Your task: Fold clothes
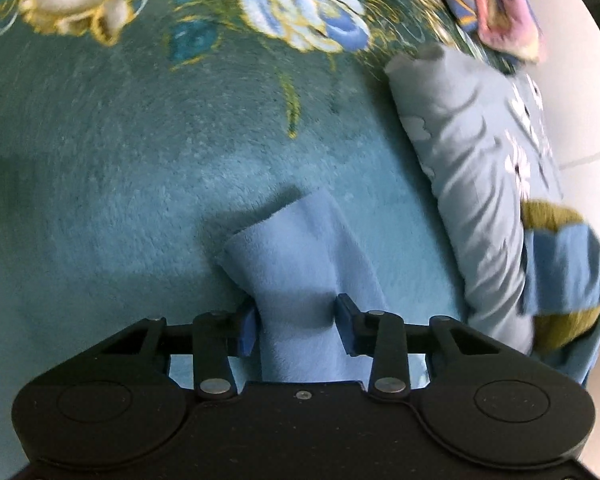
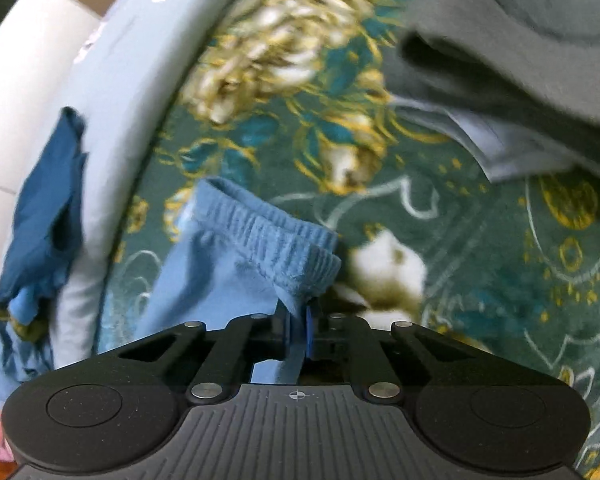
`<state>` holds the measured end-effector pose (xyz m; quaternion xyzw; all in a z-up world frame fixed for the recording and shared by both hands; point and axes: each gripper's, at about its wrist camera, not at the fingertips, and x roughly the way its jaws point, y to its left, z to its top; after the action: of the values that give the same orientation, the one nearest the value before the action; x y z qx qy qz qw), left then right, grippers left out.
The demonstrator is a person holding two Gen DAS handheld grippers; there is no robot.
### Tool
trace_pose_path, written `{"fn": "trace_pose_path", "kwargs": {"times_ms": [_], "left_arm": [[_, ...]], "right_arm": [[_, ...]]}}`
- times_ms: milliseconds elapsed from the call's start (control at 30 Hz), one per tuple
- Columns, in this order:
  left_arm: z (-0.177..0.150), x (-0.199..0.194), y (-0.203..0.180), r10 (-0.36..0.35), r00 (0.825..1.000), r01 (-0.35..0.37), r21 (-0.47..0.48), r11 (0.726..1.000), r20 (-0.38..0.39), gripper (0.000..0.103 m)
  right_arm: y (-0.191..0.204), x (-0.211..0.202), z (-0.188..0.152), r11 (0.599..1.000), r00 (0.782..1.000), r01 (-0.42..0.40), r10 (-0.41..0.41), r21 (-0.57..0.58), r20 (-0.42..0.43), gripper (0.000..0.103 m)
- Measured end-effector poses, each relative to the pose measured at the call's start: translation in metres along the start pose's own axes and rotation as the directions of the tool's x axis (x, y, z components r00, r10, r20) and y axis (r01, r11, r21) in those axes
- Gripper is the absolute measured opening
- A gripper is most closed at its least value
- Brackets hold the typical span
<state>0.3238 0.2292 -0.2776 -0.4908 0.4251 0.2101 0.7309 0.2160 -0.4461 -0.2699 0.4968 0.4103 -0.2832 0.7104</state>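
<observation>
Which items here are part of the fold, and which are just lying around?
In the job:
light blue pants
left gripper
right gripper

Lying about:
floral blanket
grey pillow
dark blue garment
grey clothing

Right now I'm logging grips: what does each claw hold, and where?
Left claw: a bunched fold of light blue fleece garment. Right claw: its ribbed elastic waistband edge.

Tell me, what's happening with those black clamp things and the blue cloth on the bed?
A person is folding clothes with two hand-held grippers. The left gripper has a fold of the light blue garment bunched between its fingers. The right gripper is pinched shut on the same-coloured fabric just below its ribbed waistband. Everything sits over a green floral blanket, with other clothes nearby.
</observation>
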Motion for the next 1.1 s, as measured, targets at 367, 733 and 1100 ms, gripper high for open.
{"fn": "trace_pose_path", "kwargs": {"times_ms": [367,733,1100], "left_arm": [[0.010,-0.028,-0.019,-0.036,0.996,0.031,0.064,0.997,0.079,0.006],[0.079,-0.086,0.050,0.077,0.992,-0.093,0.164,0.982,0.100,0.010],[0.065,-0.095,0.108,0.023,0.998,-0.020,-0.058,0.998,0.056,0.049]], "right_arm": [[0.020,-0.018,-0.005,0.998,0.998,-0.057,0.057,-0.037,0.004,0.006],[0.060,-0.006,-0.077,0.975,0.988,-0.081,0.050,-0.209,-0.149,0.007],[0.073,-0.037,-0.091,0.951,0.997,0.013,-0.034,-0.308,-0.064,0.020]]}}
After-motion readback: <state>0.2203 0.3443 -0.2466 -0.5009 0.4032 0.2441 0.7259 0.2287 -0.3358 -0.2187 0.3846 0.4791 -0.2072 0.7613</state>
